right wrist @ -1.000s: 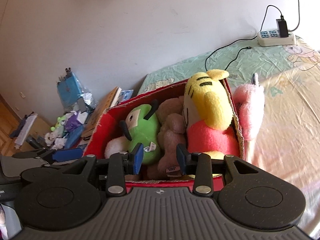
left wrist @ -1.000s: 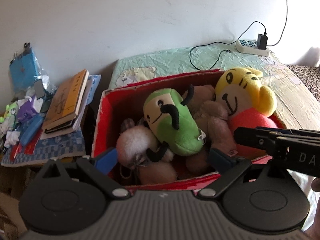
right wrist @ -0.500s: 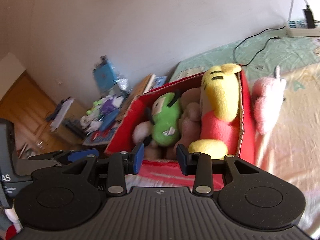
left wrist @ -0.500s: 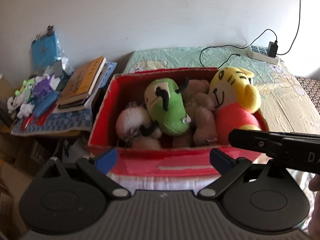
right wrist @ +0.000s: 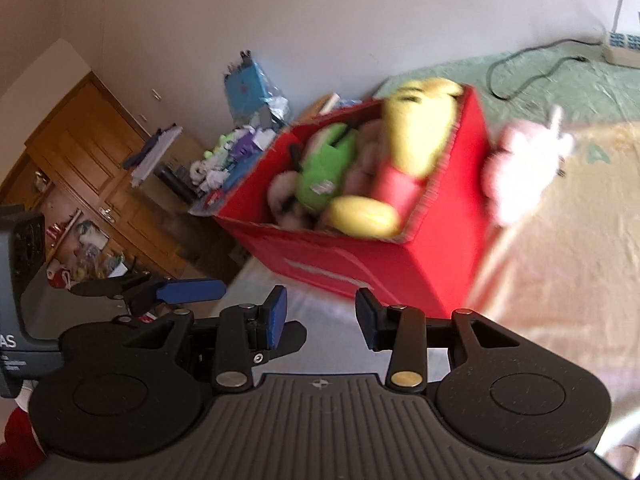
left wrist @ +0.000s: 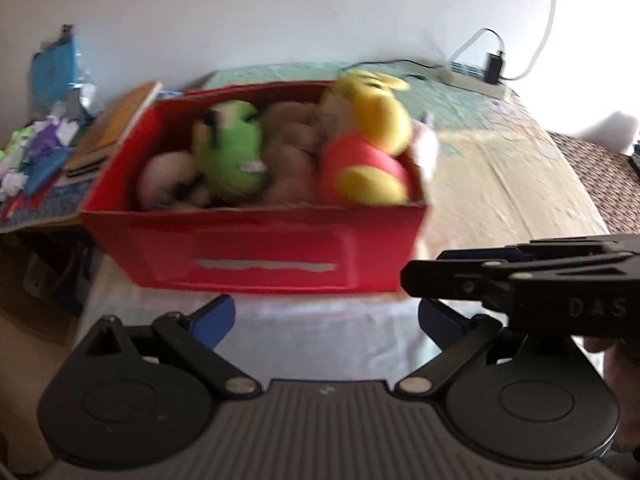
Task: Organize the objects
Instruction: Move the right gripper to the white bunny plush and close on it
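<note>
A: Red box [left wrist: 256, 248] on the bed [left wrist: 500, 184], at the bed's near edge. Packed with plush: green toy [left wrist: 230, 152] left of centre in the box, yellow toy [left wrist: 368, 136] at the box's right end, brown plush [left wrist: 292, 148] between them, white fluffy one [left wrist: 164, 176] at the box's left end.

B: Pink plush [right wrist: 520, 168]?

A: Outside the box, leaning against its right wall, on the bed.

B: Claws?

A: Left claw [left wrist: 326, 320] wide open, empty, short of the box's front wall. Right claw [right wrist: 320, 316] opening, nothing between the pads, also short of the box, near its front corner.

B: Around the box?

A: Books [left wrist: 116, 128] and small clutter on a bench left of the box. Power strip [left wrist: 472, 78] behind the box, at the far end of the bed. Frames blurred, finer detail unreadable.
</note>
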`<state>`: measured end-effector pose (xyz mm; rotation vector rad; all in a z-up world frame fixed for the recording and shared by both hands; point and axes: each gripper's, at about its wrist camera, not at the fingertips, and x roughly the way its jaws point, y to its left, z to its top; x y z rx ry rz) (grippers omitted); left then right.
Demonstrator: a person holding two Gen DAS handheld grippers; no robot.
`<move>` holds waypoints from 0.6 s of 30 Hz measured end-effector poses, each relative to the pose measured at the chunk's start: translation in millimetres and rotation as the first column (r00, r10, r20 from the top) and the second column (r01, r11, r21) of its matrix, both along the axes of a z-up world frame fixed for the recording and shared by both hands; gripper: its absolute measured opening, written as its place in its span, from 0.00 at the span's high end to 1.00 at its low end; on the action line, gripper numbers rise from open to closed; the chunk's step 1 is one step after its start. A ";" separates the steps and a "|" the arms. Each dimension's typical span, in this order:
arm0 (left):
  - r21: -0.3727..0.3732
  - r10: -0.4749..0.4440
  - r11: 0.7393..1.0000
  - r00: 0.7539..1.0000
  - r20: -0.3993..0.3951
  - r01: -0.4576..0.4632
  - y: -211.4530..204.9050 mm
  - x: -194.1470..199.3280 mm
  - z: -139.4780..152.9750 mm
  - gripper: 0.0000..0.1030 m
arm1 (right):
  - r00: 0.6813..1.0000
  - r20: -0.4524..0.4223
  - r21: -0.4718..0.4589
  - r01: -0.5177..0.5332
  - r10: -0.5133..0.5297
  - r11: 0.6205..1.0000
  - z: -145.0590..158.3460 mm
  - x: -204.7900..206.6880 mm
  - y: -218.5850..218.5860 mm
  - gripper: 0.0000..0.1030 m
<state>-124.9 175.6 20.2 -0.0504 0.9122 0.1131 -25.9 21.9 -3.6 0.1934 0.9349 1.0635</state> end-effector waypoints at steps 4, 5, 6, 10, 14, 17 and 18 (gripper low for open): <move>-0.038 -0.072 0.997 0.997 -0.005 0.071 -25.4 4.7 -12.8 0.06 | 0.996 -0.037 -0.047 0.080 -0.082 0.996 -15.0 18.9 -28.6 0.59; -0.044 -0.090 0.995 0.996 -0.005 0.090 -31.9 6.4 -16.7 0.06 | 0.993 -0.053 -0.055 0.104 -0.107 0.993 -19.0 25.5 -35.7 0.59; -0.048 -0.110 0.993 0.994 -0.005 0.110 -38.4 9.6 -20.9 0.06 | 0.990 -0.063 -0.061 0.123 -0.126 0.991 -22.0 31.1 -40.0 0.59; -0.063 -0.189 0.980 0.982 -0.009 0.188 -58.5 27.1 -38.1 0.06 | 0.975 -0.056 -0.082 0.212 -0.217 0.974 -27.0 52.9 -54.8 0.58; -0.075 -0.274 0.960 0.961 -0.030 0.271 -73.1 44.9 -59.2 0.07 | 0.959 -0.060 -0.085 0.271 -0.277 0.959 -31.2 79.3 -56.3 0.52; -0.064 -0.328 0.944 0.943 -0.052 0.325 -79.8 54.5 -72.2 0.08 | 0.951 -0.070 -0.092 0.295 -0.302 0.951 -33.9 95.3 -49.6 0.51; -0.069 -0.344 0.938 0.937 -0.057 0.340 -80.7 56.2 -76.3 0.08 | 0.950 -0.073 -0.089 0.297 -0.304 0.951 -34.1 99.9 -46.1 0.50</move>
